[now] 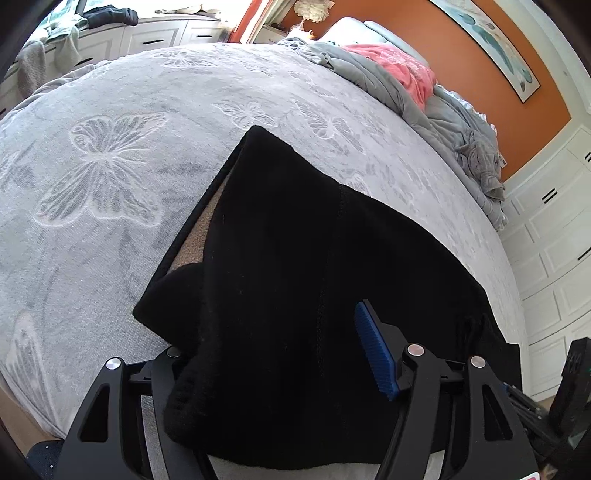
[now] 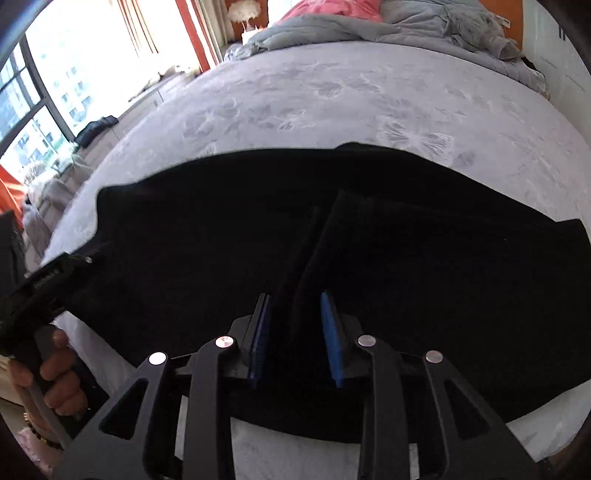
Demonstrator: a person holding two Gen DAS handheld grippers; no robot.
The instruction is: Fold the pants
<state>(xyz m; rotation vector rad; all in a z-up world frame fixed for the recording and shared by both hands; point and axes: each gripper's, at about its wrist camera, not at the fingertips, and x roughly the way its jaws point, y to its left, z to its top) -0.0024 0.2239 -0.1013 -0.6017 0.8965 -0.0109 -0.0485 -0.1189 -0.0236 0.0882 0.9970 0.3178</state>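
Black pants point(image 1: 280, 229) lie spread on a grey butterfly-patterned bedspread point(image 1: 110, 155), with a strip of tan lining point(image 1: 194, 229) showing at their left edge. My left gripper point(image 1: 273, 332) stands wide apart over the near end. Its right blue pad point(image 1: 375, 350) is bare, and cloth is draped over the left finger, hiding it. In the right wrist view the pants point(image 2: 184, 240) stretch across the bed. My right gripper point(image 2: 295, 339) has a raised ridge of the cloth filling the gap between its blue pads point(image 2: 258, 343). A hand point(image 2: 55, 380) holds the left gripper point(image 2: 51, 277) at the pants' left edge.
Crumpled grey bedding point(image 1: 443, 122) and a pink garment point(image 1: 399, 66) are heaped at the head of the bed. White cabinets point(image 1: 554, 240) line the right side. A window point(image 2: 74, 66) and a bench with clothes point(image 1: 107, 16) stand beyond the far edge.
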